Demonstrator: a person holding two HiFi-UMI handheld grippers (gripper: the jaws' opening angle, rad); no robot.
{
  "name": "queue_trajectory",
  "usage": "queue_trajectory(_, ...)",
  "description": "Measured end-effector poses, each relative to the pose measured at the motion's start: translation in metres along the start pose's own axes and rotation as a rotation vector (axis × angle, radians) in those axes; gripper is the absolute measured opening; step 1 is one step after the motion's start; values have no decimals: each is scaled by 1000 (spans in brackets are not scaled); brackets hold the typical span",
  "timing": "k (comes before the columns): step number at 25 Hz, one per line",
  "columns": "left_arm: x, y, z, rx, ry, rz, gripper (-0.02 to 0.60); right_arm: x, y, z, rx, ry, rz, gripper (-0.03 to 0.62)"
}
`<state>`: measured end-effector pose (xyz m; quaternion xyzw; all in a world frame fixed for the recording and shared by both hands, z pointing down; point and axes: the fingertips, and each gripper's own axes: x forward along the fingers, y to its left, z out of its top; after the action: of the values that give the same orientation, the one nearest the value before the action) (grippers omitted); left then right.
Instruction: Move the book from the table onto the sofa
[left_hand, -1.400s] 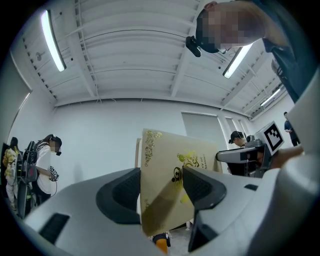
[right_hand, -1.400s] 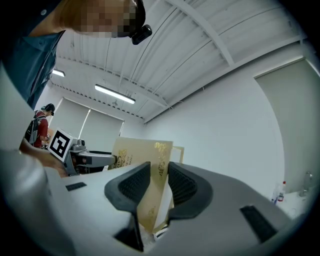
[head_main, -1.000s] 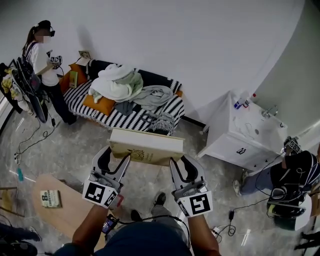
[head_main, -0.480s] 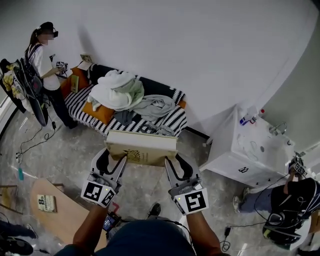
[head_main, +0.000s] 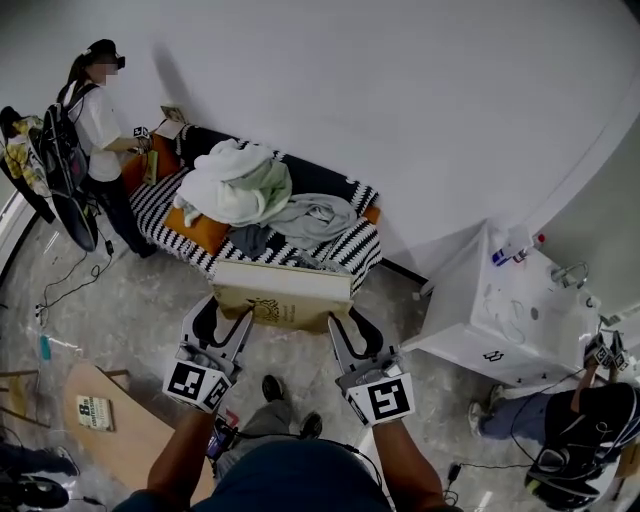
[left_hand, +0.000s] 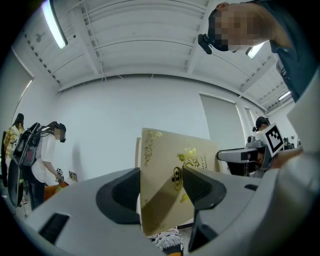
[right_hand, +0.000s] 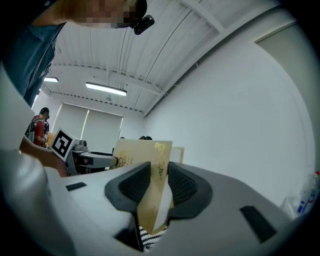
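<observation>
While both grippers carry it, the book (head_main: 283, 295) is in the air in front of the person, with its long side across the head view. It is over the floor (head_main: 130, 300), just before the near edge of the sofa (head_main: 165, 195), and it does not lie on the sofa.

The left gripper (head_main: 232, 322) is clamped on the left end of the book. In the left gripper view the beige cover with gold ornament stands between the two dark pads (left_hand: 120, 195), and both pads press on it. The right gripper (head_main: 340, 328) is clamped on the right end in the same way. In the right gripper view the cover and the white page edges sit tight between its pads (right_hand: 132, 187). Both grippers point level, toward the sofa.

The sofa has a black and white striped cover and stands along the white wall. A pile of clothes (head_main: 240, 180) in white, pale green and grey covers much of the seat, and an orange cushion (head_main: 200, 228) lies near its front edge. A person (head_main: 95, 120) stands at the left end of the sofa. A white cabinet (head_main: 500, 310) stands to the right of the sofa, well apart from the book. At the lower left is a low wooden table (head_main: 135, 440), and a second book (head_main: 95, 410) lies flat on it.
</observation>
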<state>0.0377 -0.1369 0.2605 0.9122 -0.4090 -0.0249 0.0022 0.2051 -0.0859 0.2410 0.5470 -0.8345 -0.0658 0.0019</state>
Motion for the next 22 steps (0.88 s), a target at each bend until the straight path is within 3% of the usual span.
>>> queue_trajectory(14,115,108,-45,-54,65,-92,249,133,-48,-50,28,70,-85,120)
queue_trajectory(22,178,137,-74,-74,128,-104,249,183,-90,-88,74,109,-100,119)
